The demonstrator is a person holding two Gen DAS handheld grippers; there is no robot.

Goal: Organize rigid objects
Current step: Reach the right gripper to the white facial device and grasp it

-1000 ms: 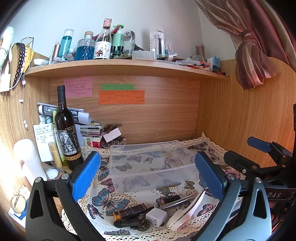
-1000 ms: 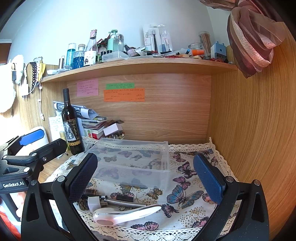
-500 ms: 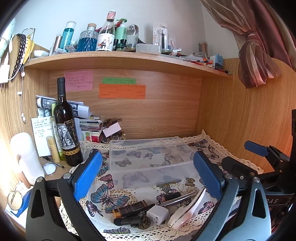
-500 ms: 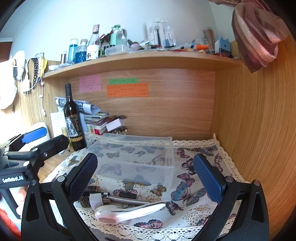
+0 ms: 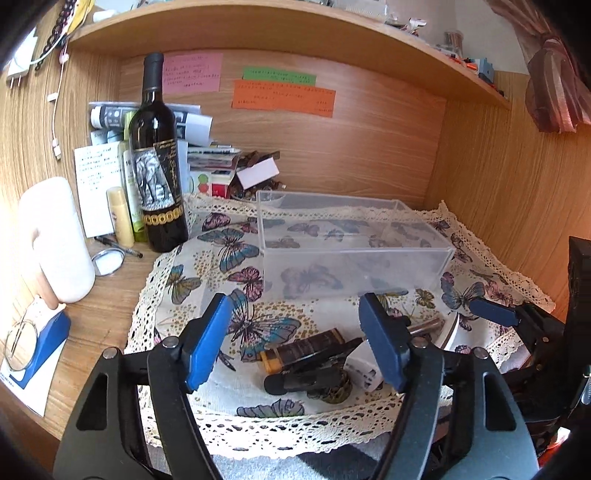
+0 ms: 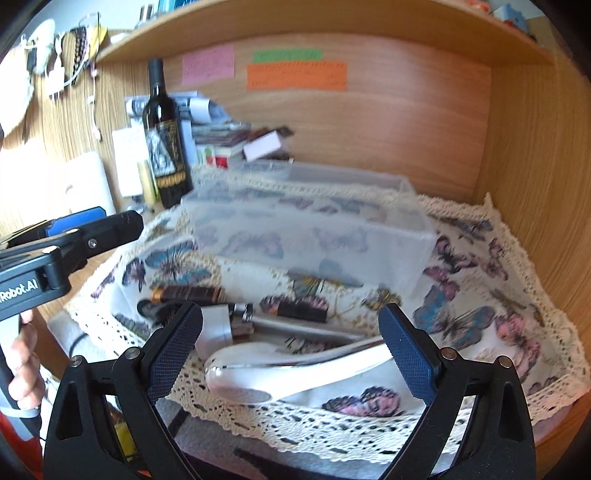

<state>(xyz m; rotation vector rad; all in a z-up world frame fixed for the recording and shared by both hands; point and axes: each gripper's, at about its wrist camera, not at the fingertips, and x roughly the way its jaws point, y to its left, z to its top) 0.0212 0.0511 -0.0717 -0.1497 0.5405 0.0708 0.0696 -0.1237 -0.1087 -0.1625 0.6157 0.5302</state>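
A clear plastic box (image 5: 354, 240) stands empty on a butterfly cloth (image 5: 221, 266); it also shows in the right wrist view (image 6: 314, 236). In front of it lies a pile of small items: a brown-black tube (image 5: 306, 349), a dark clip (image 5: 314, 380), a white adapter (image 6: 216, 326), a metal pen (image 6: 306, 330) and a white curved device (image 6: 295, 369). My left gripper (image 5: 295, 347) is open above the tube and clip. My right gripper (image 6: 291, 350) is open over the white device. Neither holds anything.
A dark wine bottle (image 5: 159, 158) stands left of the box, with a white jug (image 5: 55, 240), a small mirror (image 5: 109, 261), papers and books (image 5: 214, 162) around it. Wooden walls close the back and right. A shelf (image 5: 295, 33) hangs overhead.
Both grippers have tilted down and moved closer to the pile at the cloth's front edge. The shelf top has left view. Both stay open.
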